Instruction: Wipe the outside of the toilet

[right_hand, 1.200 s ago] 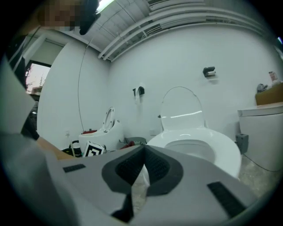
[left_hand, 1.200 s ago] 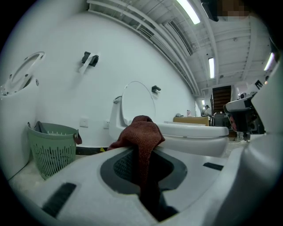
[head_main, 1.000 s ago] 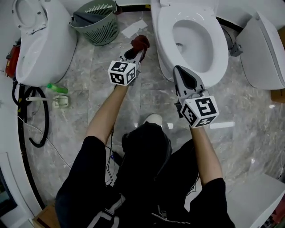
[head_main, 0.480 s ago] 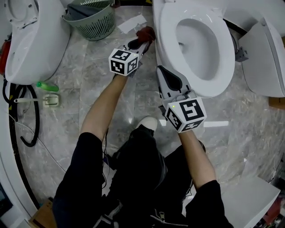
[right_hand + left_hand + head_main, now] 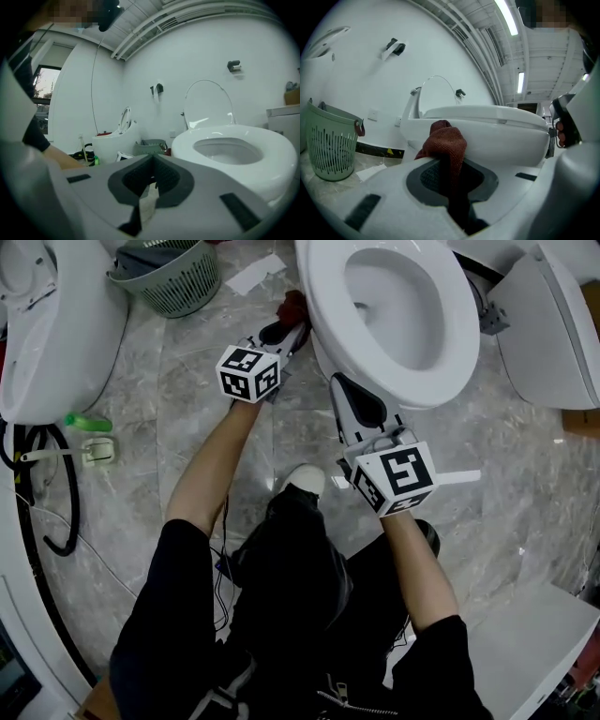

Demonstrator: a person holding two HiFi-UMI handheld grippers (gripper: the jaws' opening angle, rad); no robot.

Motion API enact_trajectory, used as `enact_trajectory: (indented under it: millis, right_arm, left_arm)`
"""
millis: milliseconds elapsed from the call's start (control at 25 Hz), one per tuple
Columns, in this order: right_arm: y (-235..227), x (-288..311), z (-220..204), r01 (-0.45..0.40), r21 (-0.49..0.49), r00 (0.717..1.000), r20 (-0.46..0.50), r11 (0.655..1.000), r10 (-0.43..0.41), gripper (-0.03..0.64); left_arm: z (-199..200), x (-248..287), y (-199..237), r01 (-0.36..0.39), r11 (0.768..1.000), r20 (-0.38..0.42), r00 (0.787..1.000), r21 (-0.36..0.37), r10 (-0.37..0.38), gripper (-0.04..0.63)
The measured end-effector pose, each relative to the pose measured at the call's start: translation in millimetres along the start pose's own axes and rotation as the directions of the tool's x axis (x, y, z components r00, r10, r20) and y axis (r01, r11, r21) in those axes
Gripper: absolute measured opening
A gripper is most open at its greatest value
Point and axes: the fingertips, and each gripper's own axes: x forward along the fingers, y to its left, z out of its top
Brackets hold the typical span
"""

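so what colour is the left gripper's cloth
Dark red woven cloth, clearest in the left gripper view.

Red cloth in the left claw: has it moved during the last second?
Yes. The red cloth moved right, toward the toilet: floor showed between them before, and now it lies against the bowl's outer side.

Head view steeply overhead, both gripper views floor-low, close, sharing the toilet (image 5: 323, 296)

A dark red knitted cloth (image 5: 443, 143), a glossy white ceramic toilet (image 5: 441, 362), a pale green slatted plastic basket (image 5: 178, 292), and grey marble floor tiles (image 5: 197, 390) veined with paler streaks.
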Motion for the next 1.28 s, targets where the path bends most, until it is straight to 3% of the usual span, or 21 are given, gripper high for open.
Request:
enact_trajectory:
  millis: [640, 880, 1040, 1280]
  right_arm:
    - [-53.0, -126.8, -26.6, 0.199, 0.03, 0.98, -0.011, 0.979, -0.199, 0.003]
    - [-81.8, -175.8, -18.0, 0.264, 0.047, 0.964, 0.018, 0.963, -0.265, 0.003]
    - [-103.3, -211.5, -5.2, 0.296, 0.062, 0.954, 0.032, 0.953, -0.298, 0.003]
    - [-145.1, -266.4, 18.0, 0.316, 0.051, 0.947, 0.043, 0.947, -0.318, 0.003]
  left_arm:
    - [-20.0, -50.4, -122.7, 0.097, 0.995, -0.009, 0.995, -0.009, -0.097, 0.049]
    - [-25.6, -56.1, -168.8, 0.143, 0.99, -0.055, 0.988, -0.017, -0.144, 0.049]
    - [-13.9, -61.2, -192.2, 0.126, 0.991, -0.048, 0.991, -0.041, -0.128, 0.049]
    - [-3.4, -62.9, -205.2, 0.033, 0.999, -0.084, 0.996, -0.018, -0.035, 0.051]
